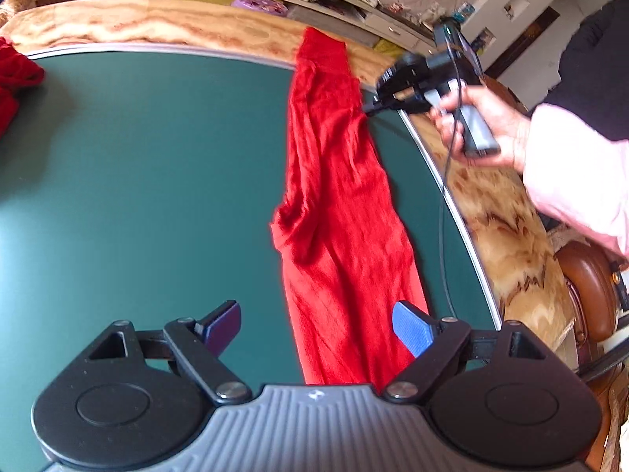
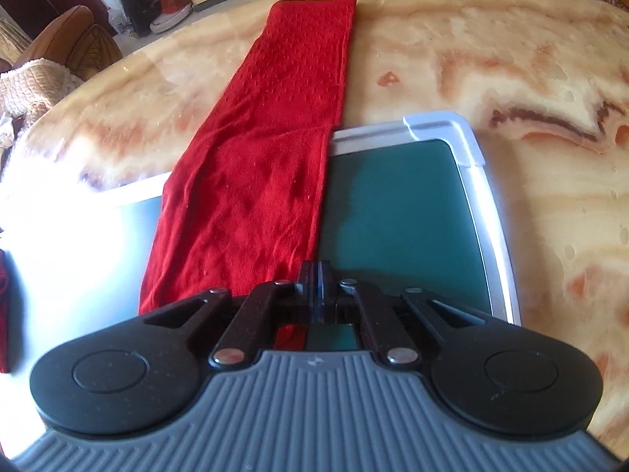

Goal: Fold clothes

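A long, narrow red garment [image 1: 334, 196] lies stretched along the right side of the green mat [image 1: 137, 177], its far end reaching over the mat's rim onto the marble table. My left gripper [image 1: 314, 314] hovers open over the garment's near end, with its blue pads [image 1: 411, 328] wide apart and nothing between them. My right gripper [image 1: 369, 109], held by a hand [image 1: 491, 126] in a pink sleeve, has its tip at the garment's right edge. In the right wrist view the garment [image 2: 255, 157] runs away from my right gripper [image 2: 314, 271], whose fingers are shut together on the cloth's right edge.
A second red cloth [image 1: 15, 78] is bunched at the mat's far left. The mat has a grey rim [image 2: 471, 149] and rests on a marble table [image 2: 471, 59]. A brown chair [image 1: 589, 283] stands to the right, with shelves and clutter beyond the table.
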Action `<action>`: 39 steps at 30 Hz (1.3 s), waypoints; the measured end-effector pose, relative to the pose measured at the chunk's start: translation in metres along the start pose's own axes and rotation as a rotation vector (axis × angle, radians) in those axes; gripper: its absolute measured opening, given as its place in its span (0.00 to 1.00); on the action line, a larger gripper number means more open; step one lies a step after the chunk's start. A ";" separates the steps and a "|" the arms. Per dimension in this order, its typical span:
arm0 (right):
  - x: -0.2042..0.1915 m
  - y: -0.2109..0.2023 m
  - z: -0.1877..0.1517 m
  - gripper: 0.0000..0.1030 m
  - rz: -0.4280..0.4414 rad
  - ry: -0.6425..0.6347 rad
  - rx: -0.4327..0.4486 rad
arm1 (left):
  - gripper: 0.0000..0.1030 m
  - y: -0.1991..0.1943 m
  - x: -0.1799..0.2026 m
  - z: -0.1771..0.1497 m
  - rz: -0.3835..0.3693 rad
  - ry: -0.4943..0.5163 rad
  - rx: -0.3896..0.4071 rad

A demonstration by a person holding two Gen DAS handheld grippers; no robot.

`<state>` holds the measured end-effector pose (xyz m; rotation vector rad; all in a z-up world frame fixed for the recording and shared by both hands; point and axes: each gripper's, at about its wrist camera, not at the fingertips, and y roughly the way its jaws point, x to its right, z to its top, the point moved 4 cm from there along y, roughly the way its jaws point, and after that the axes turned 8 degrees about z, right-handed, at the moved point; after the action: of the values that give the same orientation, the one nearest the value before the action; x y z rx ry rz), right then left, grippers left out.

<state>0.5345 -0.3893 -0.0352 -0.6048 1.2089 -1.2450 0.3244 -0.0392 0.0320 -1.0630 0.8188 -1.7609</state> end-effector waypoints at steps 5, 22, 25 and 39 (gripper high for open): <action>-0.006 -0.016 -0.013 0.06 0.082 -0.009 -0.005 | 0.85 0.024 0.028 -0.019 -0.043 0.102 -0.048; -0.033 -0.022 -0.080 0.06 0.013 -0.224 -0.095 | 0.83 0.044 0.054 -0.056 -0.054 0.210 -0.137; -0.034 -0.021 -0.082 0.06 0.010 -0.221 -0.091 | 0.83 0.044 0.055 -0.058 -0.049 0.216 -0.139; -0.030 -0.045 -0.089 0.02 -0.032 -0.191 -0.026 | 0.83 0.044 0.055 -0.060 -0.039 0.239 -0.137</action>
<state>0.4402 -0.3524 -0.0135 -0.7479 1.0609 -1.1710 0.2729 -0.1016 -0.0126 -0.9734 1.0853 -1.9113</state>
